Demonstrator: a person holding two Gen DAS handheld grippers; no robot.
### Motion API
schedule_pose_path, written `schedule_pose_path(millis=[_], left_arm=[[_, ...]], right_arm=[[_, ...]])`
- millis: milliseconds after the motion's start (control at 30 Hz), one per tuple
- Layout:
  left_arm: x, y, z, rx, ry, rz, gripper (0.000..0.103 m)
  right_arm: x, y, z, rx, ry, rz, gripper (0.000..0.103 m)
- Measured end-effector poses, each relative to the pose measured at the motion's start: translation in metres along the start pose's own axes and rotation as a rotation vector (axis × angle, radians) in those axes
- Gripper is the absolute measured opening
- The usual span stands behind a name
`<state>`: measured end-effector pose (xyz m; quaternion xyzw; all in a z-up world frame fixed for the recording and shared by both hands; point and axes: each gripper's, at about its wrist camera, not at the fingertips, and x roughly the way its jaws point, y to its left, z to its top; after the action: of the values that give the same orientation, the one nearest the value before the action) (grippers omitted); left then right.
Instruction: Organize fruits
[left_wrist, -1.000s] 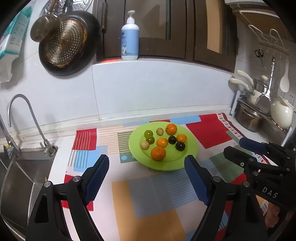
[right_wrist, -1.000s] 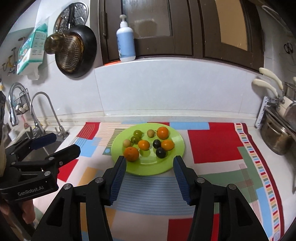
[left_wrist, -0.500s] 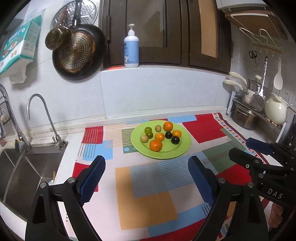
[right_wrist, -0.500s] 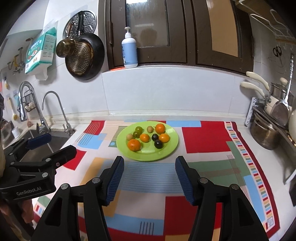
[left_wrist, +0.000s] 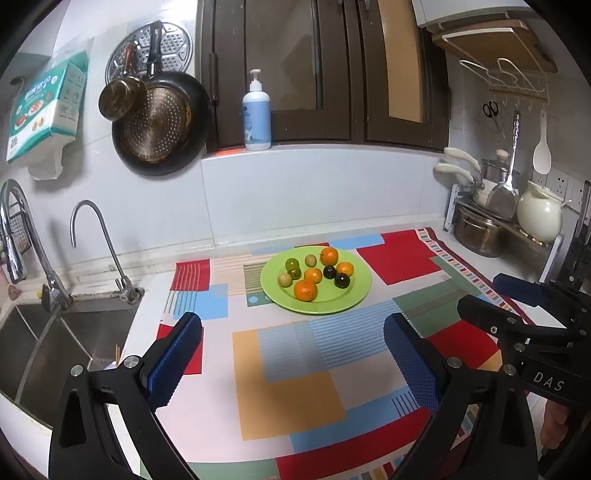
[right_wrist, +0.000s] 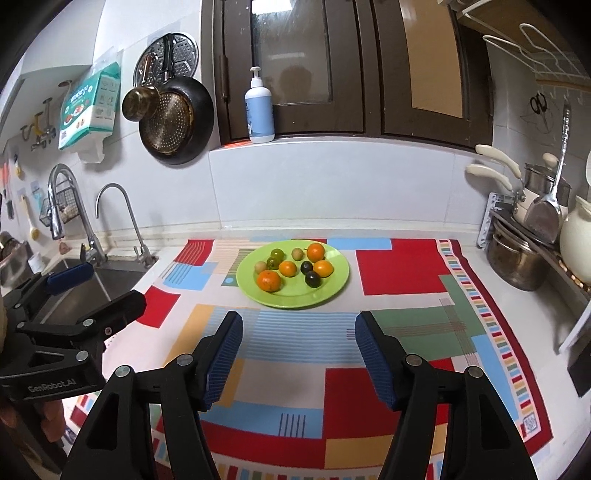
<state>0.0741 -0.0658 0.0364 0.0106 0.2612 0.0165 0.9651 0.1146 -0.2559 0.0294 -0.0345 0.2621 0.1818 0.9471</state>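
A green plate (right_wrist: 334, 291) of small fruits (right_wrist: 269, 280) sits on a colourful mat (right_wrist: 402, 266). The left gripper (left_wrist: 293, 354) and right gripper (right_wrist: 298, 350) hover near it, both spread wide and holding nothing.

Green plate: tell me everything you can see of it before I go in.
The green plate is round, shallow and lime-coloured with a smooth, glossy look, lying flat on the patchwork mat toward the back wall. It holds four oranges, the largest nearest the front, two dark fruits, two green ones and two small tan ones, clustered left of centre. Both hand-held grippers are open and well short of it, touching nothing.
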Motion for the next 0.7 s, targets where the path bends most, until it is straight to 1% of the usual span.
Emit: schedule_pose_path(millis=[700], left_arm=[[-0.0087, 0.0016, -0.0019, 0.000, -0.013, 0.003, 0.101]], right_arm=[[-0.0067, 0.0024, -0.0011, -0.003, -0.009, 0.004, 0.064]])
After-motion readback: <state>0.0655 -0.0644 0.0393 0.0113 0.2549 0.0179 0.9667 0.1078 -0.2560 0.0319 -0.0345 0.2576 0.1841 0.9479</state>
